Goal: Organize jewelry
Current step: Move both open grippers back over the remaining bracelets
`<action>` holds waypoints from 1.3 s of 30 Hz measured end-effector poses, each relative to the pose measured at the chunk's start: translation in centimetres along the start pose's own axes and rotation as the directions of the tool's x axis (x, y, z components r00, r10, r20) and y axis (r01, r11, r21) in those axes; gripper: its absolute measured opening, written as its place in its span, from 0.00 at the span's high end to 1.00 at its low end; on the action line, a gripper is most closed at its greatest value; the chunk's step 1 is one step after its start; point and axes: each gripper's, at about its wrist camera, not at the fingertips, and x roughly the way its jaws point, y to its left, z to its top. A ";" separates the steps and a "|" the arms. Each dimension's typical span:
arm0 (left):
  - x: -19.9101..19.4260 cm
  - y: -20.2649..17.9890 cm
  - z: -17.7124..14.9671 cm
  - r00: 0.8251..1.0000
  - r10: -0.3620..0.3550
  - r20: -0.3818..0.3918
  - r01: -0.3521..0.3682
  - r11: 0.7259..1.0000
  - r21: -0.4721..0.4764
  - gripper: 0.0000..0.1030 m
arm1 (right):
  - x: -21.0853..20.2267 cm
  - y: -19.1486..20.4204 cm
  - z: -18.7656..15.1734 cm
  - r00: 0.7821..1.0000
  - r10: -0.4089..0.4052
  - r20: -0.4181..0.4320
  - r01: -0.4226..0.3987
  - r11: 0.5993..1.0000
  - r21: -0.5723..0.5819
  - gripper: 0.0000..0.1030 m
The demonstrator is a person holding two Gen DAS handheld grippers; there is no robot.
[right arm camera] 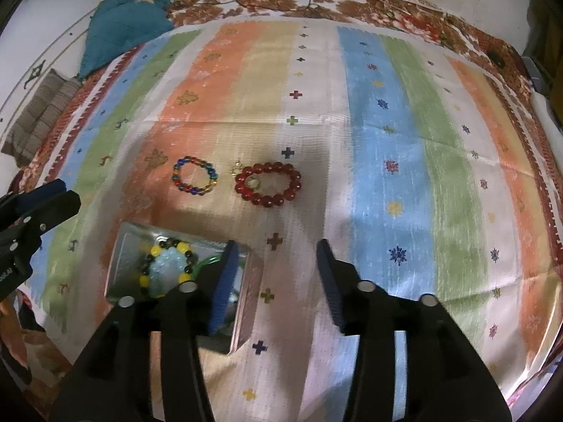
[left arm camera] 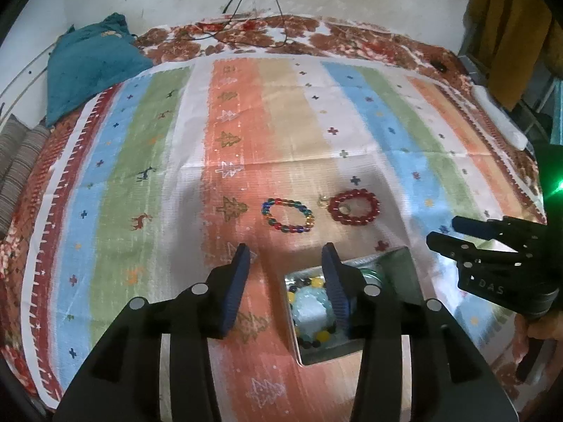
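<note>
Two grippers hang open and empty over the striped cloth: our left gripper (left arm camera: 286, 256) beside the tin (left arm camera: 401, 263), our right gripper (right arm camera: 276, 251) just past its other edge. Neither pair of fingers holds anything. Inside the tin lie a pale blue bracelet (right arm camera: 168, 266) and a yellow-and-dark one (right arm camera: 165, 246). Further out on the cloth rest the rainbow bracelet (left arm camera: 288, 215) and, just beside it, the red bracelet (left arm camera: 354, 206). We judge two pieces are stowed and two remain; next we must reach forward and close on one.
</note>
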 end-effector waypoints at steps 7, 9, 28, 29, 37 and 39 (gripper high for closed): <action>2.2 0.6 1.2 0.998 0.047 -0.042 -0.046 0.999 0.013 0.46 | 1.2 -0.4 1.1 1.000 -0.012 -0.008 0.013 1.000 0.005 0.42; 2.9 0.9 1.7 0.997 0.057 -0.051 -0.057 0.998 0.001 0.46 | 1.1 -0.6 1.5 1.000 -0.016 0.007 0.016 1.000 0.013 0.41; 6.8 1.6 3.2 0.989 0.085 -0.120 -0.085 0.996 0.004 0.34 | 4.9 -1.3 3.1 0.996 -0.047 -0.074 0.047 0.999 0.010 0.35; 6.9 1.6 3.3 0.989 0.086 -0.121 -0.086 0.996 0.006 0.34 | 5.0 -1.3 3.1 0.996 -0.048 -0.075 0.048 0.999 0.011 0.35; 8.4 1.6 3.6 0.984 0.096 -0.147 -0.095 0.995 0.020 0.33 | 6.3 -1.5 3.5 0.993 -0.055 -0.103 0.057 0.998 0.008 0.34; 8.8 1.7 3.7 0.983 0.098 -0.155 -0.096 0.995 0.021 0.33 | 6.5 -1.5 3.6 0.993 -0.056 -0.107 0.057 0.998 0.006 0.34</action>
